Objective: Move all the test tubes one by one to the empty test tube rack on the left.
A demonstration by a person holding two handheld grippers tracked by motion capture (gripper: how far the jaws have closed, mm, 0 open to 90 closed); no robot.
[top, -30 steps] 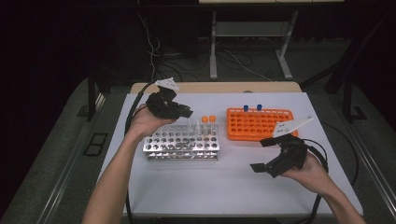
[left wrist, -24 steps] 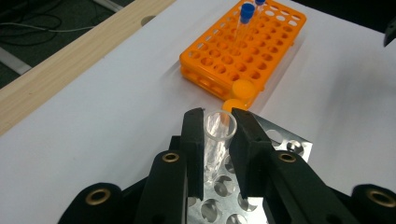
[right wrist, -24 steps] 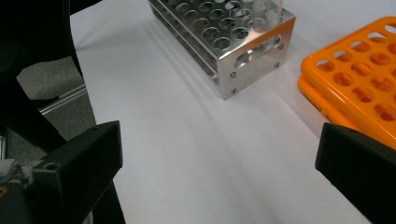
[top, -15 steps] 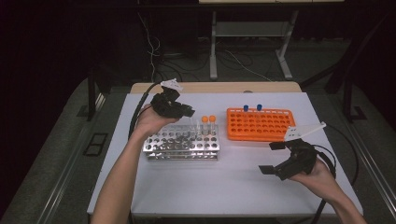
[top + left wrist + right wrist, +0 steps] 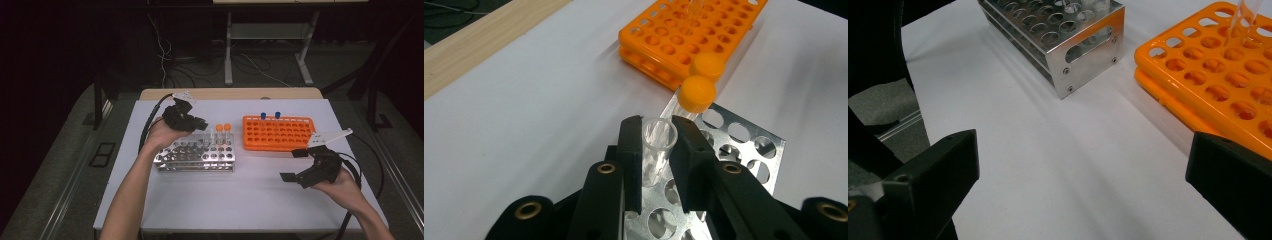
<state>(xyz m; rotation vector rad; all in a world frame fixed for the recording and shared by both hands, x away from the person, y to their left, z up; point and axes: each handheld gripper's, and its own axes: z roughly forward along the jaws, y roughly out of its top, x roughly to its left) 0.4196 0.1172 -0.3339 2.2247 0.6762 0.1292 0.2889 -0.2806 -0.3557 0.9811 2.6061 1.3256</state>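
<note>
My left gripper [image 5: 658, 137] is shut on a clear uncapped tube [image 5: 657, 145], holding it over the far row of the metal rack [image 5: 744, 145]. Just past it stand two orange-capped tubes [image 5: 697, 93]. In the high view that gripper [image 5: 197, 124] hangs over the metal rack's [image 5: 196, 156] back edge, beside the orange caps [image 5: 223, 127]. My right gripper [image 5: 295, 165] is open and holds nothing, low over the white table in front of the orange rack [image 5: 278, 133]. Its jaws stand wide apart in the right gripper view, with the orange rack [image 5: 1218, 75] and the metal rack [image 5: 1068, 40] ahead.
Two blue-capped tubes [image 5: 270, 115] stand at the back of the orange rack. A wooden strip [image 5: 230, 93] edges the far side of the white table [image 5: 220, 200]. Black cables [image 5: 150, 120] trail from both grippers. Dark floor and a stand lie beyond.
My left gripper has sunk a little toward the metal rack. My right gripper has drawn back from the orange rack, to the right and toward the table's near edge.
</note>
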